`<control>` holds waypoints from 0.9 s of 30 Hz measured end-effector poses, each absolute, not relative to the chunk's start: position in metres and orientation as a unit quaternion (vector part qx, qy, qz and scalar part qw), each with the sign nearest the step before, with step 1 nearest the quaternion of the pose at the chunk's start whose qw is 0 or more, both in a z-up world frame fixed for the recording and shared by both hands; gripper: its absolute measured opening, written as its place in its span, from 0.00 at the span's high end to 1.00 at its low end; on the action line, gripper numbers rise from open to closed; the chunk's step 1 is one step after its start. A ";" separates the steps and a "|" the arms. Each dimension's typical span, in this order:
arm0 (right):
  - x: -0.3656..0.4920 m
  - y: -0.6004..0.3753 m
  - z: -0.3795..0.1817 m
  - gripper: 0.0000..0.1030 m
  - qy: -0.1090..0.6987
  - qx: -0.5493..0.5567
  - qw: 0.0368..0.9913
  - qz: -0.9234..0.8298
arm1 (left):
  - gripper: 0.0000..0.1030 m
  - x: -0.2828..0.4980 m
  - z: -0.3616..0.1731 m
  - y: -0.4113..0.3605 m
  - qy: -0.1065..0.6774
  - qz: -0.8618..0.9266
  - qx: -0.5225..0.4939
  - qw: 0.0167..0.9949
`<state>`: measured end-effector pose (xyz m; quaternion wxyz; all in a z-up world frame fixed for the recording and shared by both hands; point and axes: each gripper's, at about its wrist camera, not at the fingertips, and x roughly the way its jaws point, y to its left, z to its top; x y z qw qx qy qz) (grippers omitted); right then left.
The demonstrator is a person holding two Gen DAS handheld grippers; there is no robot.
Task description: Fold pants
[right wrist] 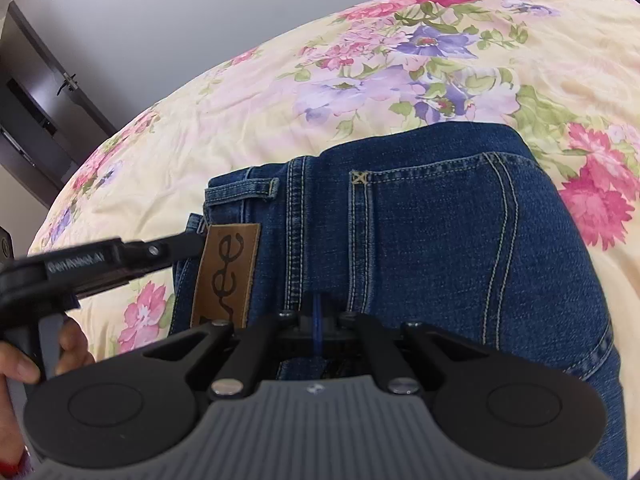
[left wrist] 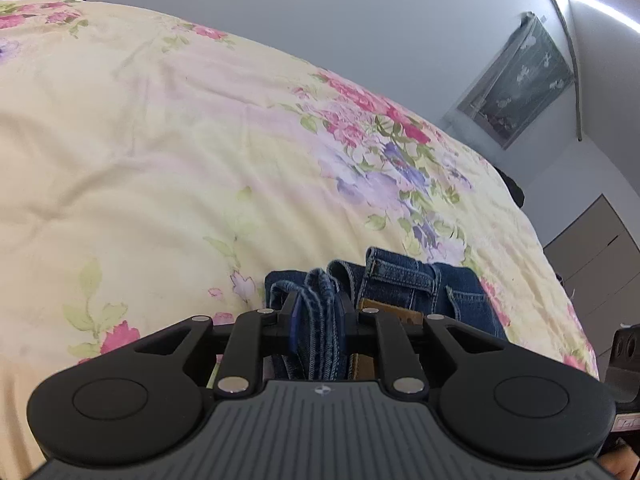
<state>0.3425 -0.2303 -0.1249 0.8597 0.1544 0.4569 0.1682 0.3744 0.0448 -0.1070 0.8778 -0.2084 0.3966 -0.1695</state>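
Dark blue jeans point(right wrist: 432, 232) lie on a floral bedspread point(right wrist: 360, 72), back pocket and a brown leather label point(right wrist: 226, 276) facing up. My left gripper point(left wrist: 318, 320) is shut on a bunched fold of the jeans' waistband point(left wrist: 400, 280); it also shows in the right wrist view point(right wrist: 188, 246), reaching in from the left at the waistband by the label. My right gripper point(right wrist: 318, 324) is shut on the jeans' near edge, with only a thin strip of fabric showing between the fingers.
The yellow floral bedspread point(left wrist: 160, 160) spreads wide beyond the jeans. A grey wall, a framed picture point(left wrist: 516, 80) and a cabinet point(left wrist: 592, 256) stand past the bed's right edge. A dark door point(right wrist: 36, 100) is at far left.
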 end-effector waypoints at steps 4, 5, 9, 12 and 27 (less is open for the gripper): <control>0.332 -0.233 -0.117 1.00 0.439 0.148 0.869 0.173 | 0.74 0.361 -0.085 0.050 0.362 -0.210 -0.256 0.871; 0.328 -0.237 -0.114 1.00 0.433 0.150 0.872 0.173 | 0.63 0.361 -0.083 0.047 0.363 -0.221 -0.266 0.865; 0.313 -0.259 -0.102 1.00 0.407 0.143 0.889 0.156 | 0.54 0.372 -0.092 0.026 0.395 -0.213 -0.256 0.856; 0.300 -0.287 -0.093 0.94 0.398 0.132 0.896 0.145 | 0.54 0.383 -0.110 0.019 0.412 -0.190 -0.253 0.854; 0.242 -0.375 -0.096 0.90 0.387 0.162 0.905 0.066 | 0.85 0.372 -0.076 -0.024 0.375 -0.199 -0.104 0.899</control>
